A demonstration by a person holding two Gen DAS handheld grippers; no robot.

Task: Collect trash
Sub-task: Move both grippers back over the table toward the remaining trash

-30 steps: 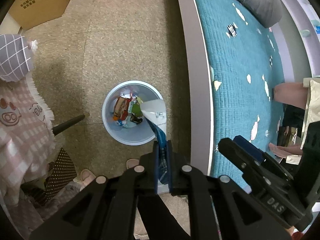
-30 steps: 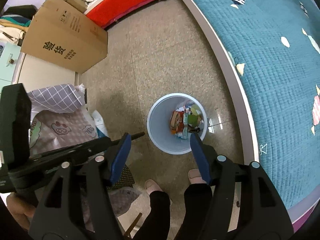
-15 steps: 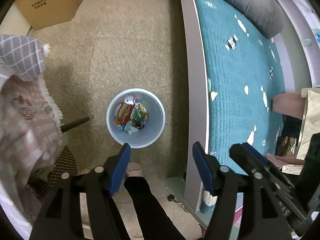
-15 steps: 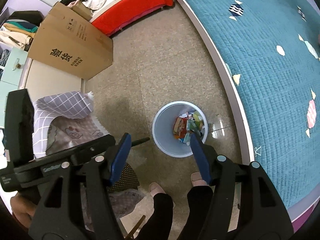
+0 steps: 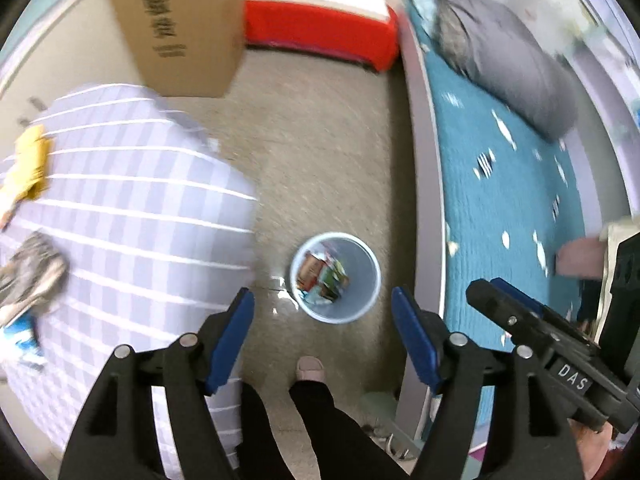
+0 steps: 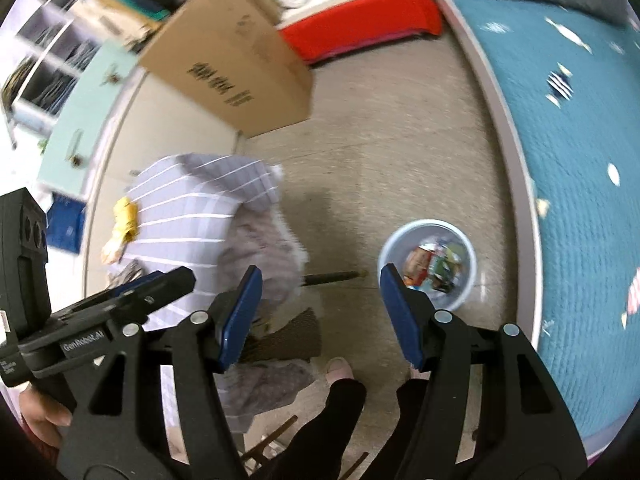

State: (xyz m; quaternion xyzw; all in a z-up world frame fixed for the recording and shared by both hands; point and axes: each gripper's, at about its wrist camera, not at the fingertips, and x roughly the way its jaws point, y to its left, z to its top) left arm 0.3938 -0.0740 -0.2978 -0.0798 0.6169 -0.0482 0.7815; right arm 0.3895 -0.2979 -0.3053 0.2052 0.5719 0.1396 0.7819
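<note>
Blue-padded, the left gripper (image 5: 322, 322) hangs high above the bin (image 5: 335, 278), its jaws spread with nothing between them, having just been opening. The right gripper (image 6: 320, 312) is also spread and empty, the bin just right of it. Wrappers (image 5: 322, 280) lie inside the bin, which stands on the floor (image 5: 320, 160) beside the bed (image 5: 500, 184), near the person's slipper (image 5: 310, 368).

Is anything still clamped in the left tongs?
No, the left tongs stand open with nothing between them, having just opened; only floor and the trash bin show below.
</note>
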